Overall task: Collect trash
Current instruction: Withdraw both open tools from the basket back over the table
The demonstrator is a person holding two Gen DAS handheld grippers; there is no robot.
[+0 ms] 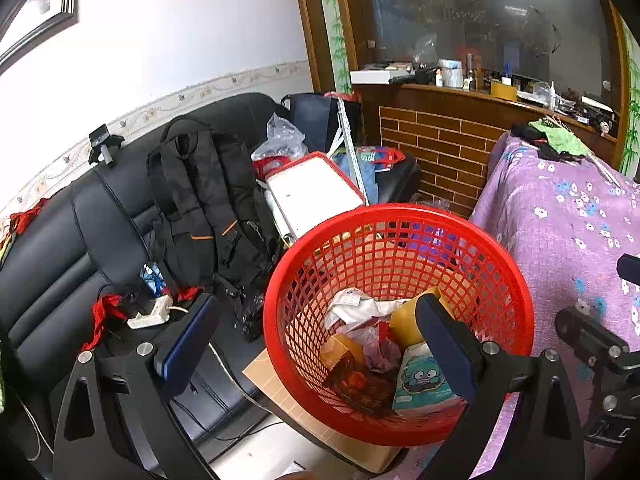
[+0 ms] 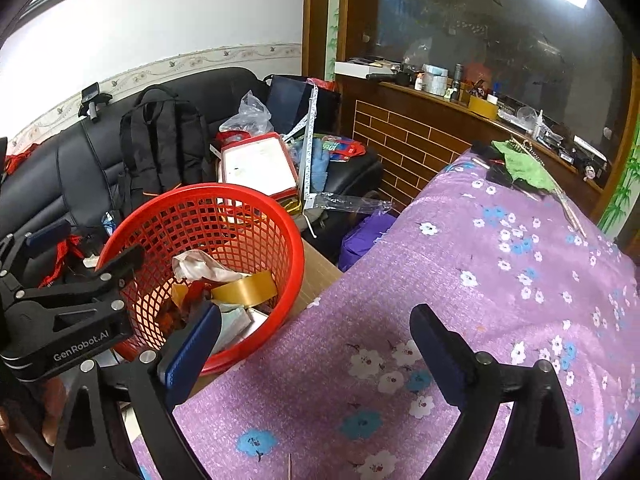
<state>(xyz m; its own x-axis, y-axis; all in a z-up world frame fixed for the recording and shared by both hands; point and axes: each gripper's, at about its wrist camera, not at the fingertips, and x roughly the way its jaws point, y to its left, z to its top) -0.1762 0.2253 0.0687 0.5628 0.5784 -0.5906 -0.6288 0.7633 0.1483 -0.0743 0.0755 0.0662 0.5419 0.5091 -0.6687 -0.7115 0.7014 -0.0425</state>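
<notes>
Both of my grippers are up at the red mesh basket (image 1: pixel 400 320), which sits on a piece of cardboard (image 1: pixel 272 384) between the black sofa (image 1: pixel 80 248) and the purple flowered tabletop (image 2: pixel 480 280).

Left gripper (image 1: pixel 320 344): fingers spread wide, nothing between the pads. The near rim of the basket falls inside the gap. My left finger (image 1: pixel 188 344) hangs outside the basket over the sofa edge; my right finger (image 1: pixel 448 352) overlaps the basket interior. I see no contact with the basket wall.

Right gripper (image 2: pixel 316 348): fingers close to fully apart and empty. The left finger (image 2: pixel 192 352) overlaps the basket's near-right rim; the right finger (image 2: pixel 440 356) is over the tabletop cloth. The bare cloth between these fingers carries no item.

Trash, all inside the basket:
- roll of yellow-brown tape (image 2: pixel 248 288), toward the wall nearest my right gripper's left finger
- crumpled white paper or wrapper (image 1: pixel 360 308), beyond the left gripper's fingers
- pale packet with a blue cartoon face (image 1: pixel 424 380), just left of the left gripper's right finger
- dark printed snack wrapper (image 1: pixel 360 388) at the bottom, between the left gripper's fingers
- crumpled pink-white plastic (image 1: pixel 380 344) in the middle

Beyond the right gripper's fingers, at the far end of the tabletop: a green cloth (image 2: pixel 524 168) on some dark objects, which I cannot identify. On the sofa beyond the left gripper's left finger: a black backpack (image 1: pixel 200 200) and a white power strip (image 1: pixel 152 316).
</notes>
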